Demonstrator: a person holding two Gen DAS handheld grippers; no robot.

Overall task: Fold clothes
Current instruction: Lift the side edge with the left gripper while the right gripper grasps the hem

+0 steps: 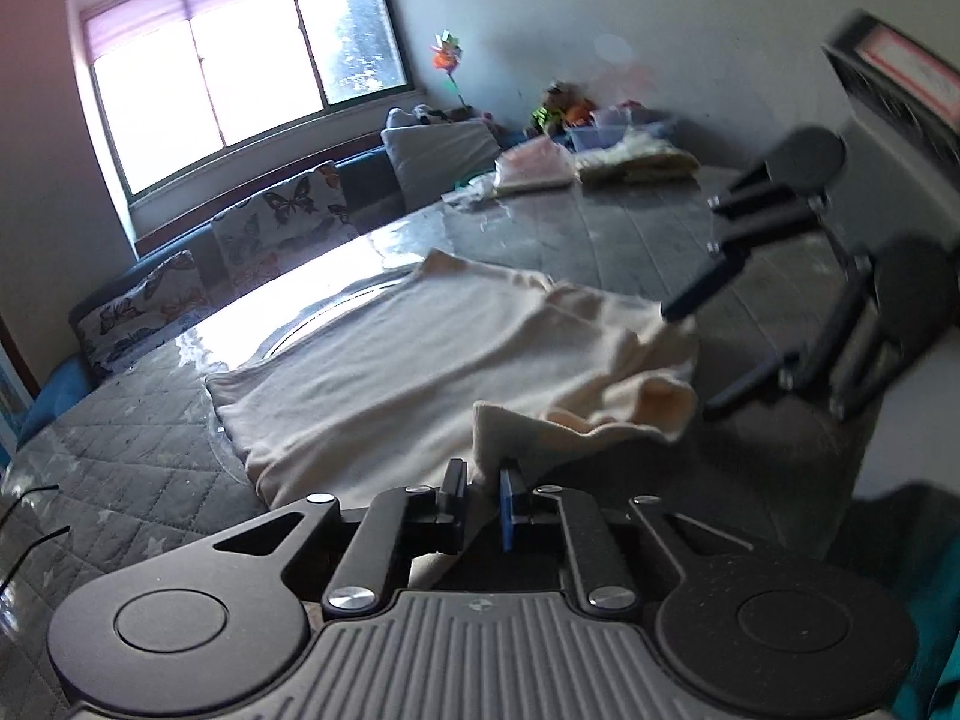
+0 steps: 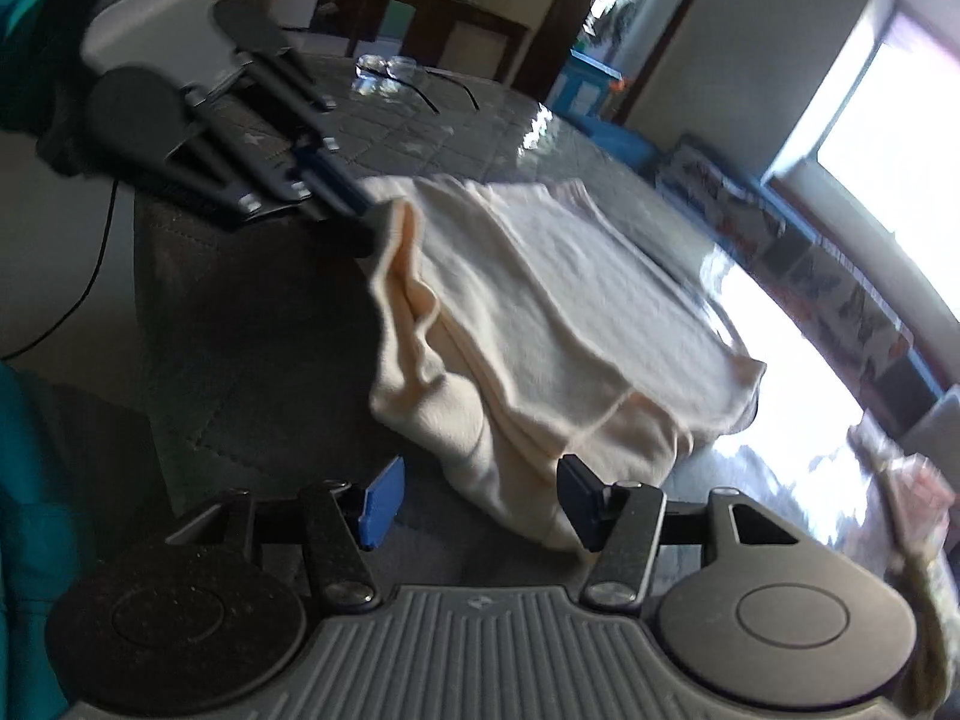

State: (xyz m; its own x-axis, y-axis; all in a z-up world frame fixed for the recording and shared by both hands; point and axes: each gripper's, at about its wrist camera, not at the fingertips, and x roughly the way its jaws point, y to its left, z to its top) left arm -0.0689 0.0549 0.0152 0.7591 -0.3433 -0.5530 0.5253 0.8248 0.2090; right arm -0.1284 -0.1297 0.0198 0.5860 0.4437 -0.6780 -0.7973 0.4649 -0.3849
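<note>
A cream garment (image 1: pixel 408 360) lies spread on a grey quilted table (image 1: pixel 144 468) under clear plastic. It also shows in the right wrist view (image 2: pixel 540 300). My left gripper (image 1: pixel 483 483) is shut on the garment's near edge, with cloth pinched between its fingers; it appears in the right wrist view (image 2: pixel 366 210) at the cloth's upper left corner. My right gripper (image 2: pixel 474 501) is open, its jaws wide apart on either side of the garment's bunched near corner, with nothing held. In the left wrist view the right gripper (image 1: pixel 690 354) sits at the cloth's right end.
Eyeglasses (image 2: pixel 390 75) lie on the far table edge. Folded cloth and plastic bags (image 1: pixel 600 165) sit at the table's far side. Butterfly-print cushions (image 1: pixel 282 216) line a bench under the window. A teal sleeve (image 2: pixel 24 480) is at left.
</note>
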